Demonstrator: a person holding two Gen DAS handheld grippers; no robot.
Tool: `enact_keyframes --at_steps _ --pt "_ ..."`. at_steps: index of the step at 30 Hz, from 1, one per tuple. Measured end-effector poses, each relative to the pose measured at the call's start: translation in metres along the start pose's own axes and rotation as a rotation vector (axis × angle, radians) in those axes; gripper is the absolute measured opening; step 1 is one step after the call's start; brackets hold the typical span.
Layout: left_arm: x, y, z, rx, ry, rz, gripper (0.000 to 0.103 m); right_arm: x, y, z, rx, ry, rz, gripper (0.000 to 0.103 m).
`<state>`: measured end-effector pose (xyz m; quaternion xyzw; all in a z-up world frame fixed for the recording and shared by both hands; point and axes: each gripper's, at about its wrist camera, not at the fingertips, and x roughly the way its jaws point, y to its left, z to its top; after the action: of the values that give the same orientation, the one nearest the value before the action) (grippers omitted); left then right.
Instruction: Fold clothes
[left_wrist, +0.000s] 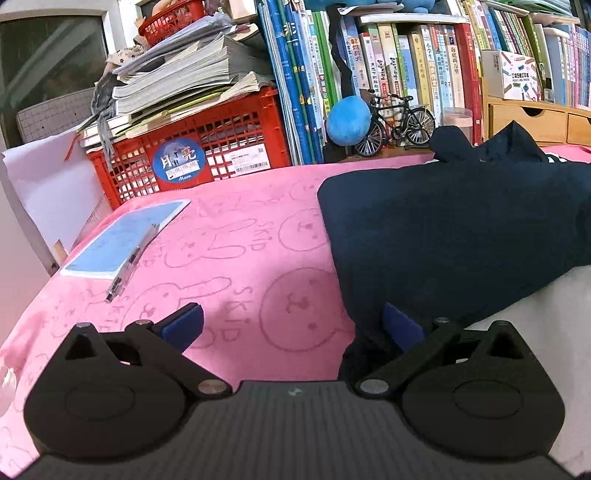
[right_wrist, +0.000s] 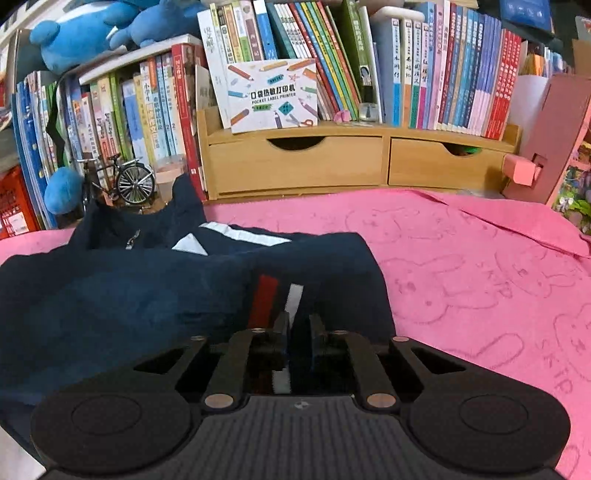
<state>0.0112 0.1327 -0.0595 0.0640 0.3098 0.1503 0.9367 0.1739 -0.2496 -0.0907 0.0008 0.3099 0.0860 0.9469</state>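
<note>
- Left gripper (left_wrist: 293, 325) gapes wide, holding nothing, at the near-left edge of the navy jacket (left_wrist: 461, 229), which lies partly folded on the pink cloth (left_wrist: 240, 236).
- Right gripper (right_wrist: 297, 328), jaws narrowly parted, straddles the jacket's striped panel (right_wrist: 275, 295) without clear grip; final folds remain, I judge.

From my left claw's view, the pink cloth (left_wrist: 258, 236) under me carries bunny outlines with the word "SKIP" printed beside them, and the same word shows on it in my right view. The round blue sticker (left_wrist: 178, 161) on the red crate (left_wrist: 236, 144) reads "Moon" at its lower edge, with large Chinese characters above, the first of which looks like 月. Beside it a white shipping label (left_wrist: 248, 159) has a barcode too small for me to read. From my right claw's view, the white box (right_wrist: 272, 96) with coloured pencils reads "口袋热敏打印机" and "POCKET LABEL PRINTER". The book spines (right_wrist: 461, 74) bear Chinese titles I cannot make out.
</note>
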Motion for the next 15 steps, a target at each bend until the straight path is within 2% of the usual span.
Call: enact_keyframes --at_steps 1,2,3,5,7,9,10,13,15 --pt "-0.005 0.002 0.001 -0.005 0.0 0.002 0.103 -0.007 -0.003 0.001 0.008 -0.016 0.002 0.057" --pt "-0.012 0.005 0.003 -0.013 -0.012 0.0 0.103 -0.016 -0.007 0.002 0.019 -0.039 0.002 0.073" --pt "-0.021 0.009 0.006 -0.023 -0.034 -0.005 0.103 -0.028 -0.009 0.003 0.032 -0.079 0.008 0.093" --pt "-0.037 0.015 0.015 -0.063 -0.079 -0.036 0.103 -0.055 -0.011 0.001 0.054 -0.188 0.054 0.095" --pt "-0.044 0.01 0.026 -0.092 -0.116 -0.098 0.103 -0.069 -0.002 0.001 0.069 -0.209 0.141 0.097" --pt "-0.045 -0.003 0.036 -0.102 -0.146 -0.159 0.103 -0.07 0.024 0.001 0.037 -0.17 0.225 0.098" --pt "-0.041 -0.015 0.038 -0.081 -0.145 -0.162 0.103 -0.067 0.043 -0.001 -0.005 -0.14 0.252 0.099" --pt "-0.022 -0.048 0.035 -0.006 -0.102 -0.129 0.103 -0.057 0.096 -0.009 -0.135 -0.052 0.292 0.1" --pt "-0.004 -0.062 0.027 0.042 -0.044 -0.09 0.103 -0.046 0.121 -0.017 -0.193 0.015 0.265 0.103"
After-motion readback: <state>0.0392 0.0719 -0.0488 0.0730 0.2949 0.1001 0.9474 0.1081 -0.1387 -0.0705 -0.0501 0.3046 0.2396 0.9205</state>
